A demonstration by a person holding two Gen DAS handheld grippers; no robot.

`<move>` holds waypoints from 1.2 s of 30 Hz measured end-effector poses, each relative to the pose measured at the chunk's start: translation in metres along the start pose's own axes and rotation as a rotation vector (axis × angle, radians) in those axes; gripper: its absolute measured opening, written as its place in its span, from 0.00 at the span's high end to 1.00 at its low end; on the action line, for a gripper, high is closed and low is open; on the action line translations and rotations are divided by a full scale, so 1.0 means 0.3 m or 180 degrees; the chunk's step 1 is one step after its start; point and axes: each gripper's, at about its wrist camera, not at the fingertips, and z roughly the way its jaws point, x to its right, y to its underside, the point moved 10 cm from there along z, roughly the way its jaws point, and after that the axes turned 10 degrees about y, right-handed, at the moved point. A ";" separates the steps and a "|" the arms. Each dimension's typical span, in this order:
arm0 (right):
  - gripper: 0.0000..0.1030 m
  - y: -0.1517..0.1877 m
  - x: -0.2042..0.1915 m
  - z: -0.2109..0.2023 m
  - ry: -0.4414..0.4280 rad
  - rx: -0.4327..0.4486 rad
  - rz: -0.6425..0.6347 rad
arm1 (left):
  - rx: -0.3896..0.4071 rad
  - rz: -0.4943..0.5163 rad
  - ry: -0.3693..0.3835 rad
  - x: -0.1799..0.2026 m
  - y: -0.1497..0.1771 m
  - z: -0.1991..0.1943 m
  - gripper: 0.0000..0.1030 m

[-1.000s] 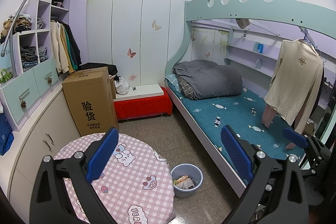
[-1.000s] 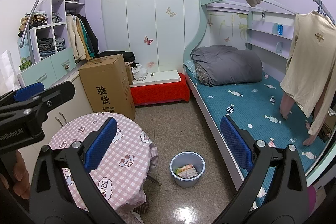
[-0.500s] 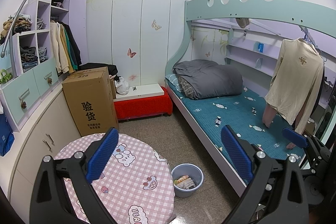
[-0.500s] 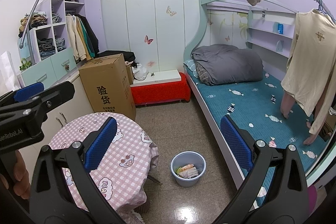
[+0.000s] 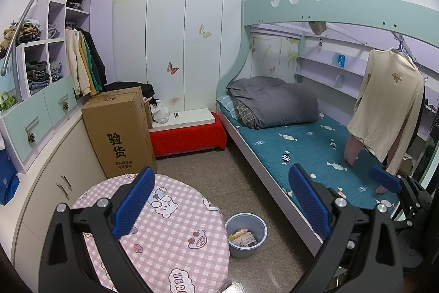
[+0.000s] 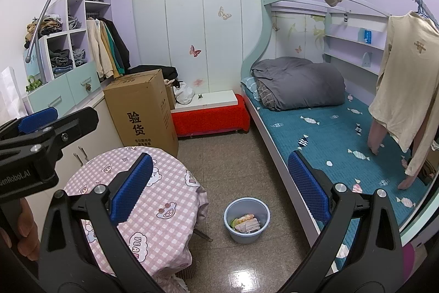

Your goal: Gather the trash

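A small bedroom fills both views: white wall panels with butterfly stickers at the back, a pale green bunk bed (image 5: 315,147) with a teal fish-print mattress along the right, lilac shelving with clothes at the upper left, and a tall brown cardboard box (image 5: 118,131) left of centre. In the lower left stands the round bench under a pink checked cloth printed with cartoon bears (image 5: 175,227); its top shows no loose litter. The task's thing, a small pale blue plastic bin (image 6: 247,220), sits on the speckled floor at lower centre, just beside the bench and near the bed's edge, and already holds crumpled wrappers and paper (image 6: 247,224). The left gripper (image 5: 219,206) hangs above the bench with its blue-padded fingers spread wide and nothing between them; the right gripper (image 6: 221,188) is likewise wide apart and empty, raised over the gap between bench and bed. No stray rubbish shows on the floor, the bench or the mattress, so the scene fits either a survey of the room for what needs gathering, or a sweep done with everything binned; the pictures do not settle which. Whichever it is, doing this well means scanning slowly: the floor under the bench and bed is hidden from both cameras, so tilting a wrist low would help. Keep the fingers apart and level, away from the cloth's hanging edge, which could snag.
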 end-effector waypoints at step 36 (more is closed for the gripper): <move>0.06 -0.045 -0.024 -0.030 -0.0054 0.0047 0.0015 | -0.0031 0.0039 -0.0173 -0.058 -0.079 -0.067 0.07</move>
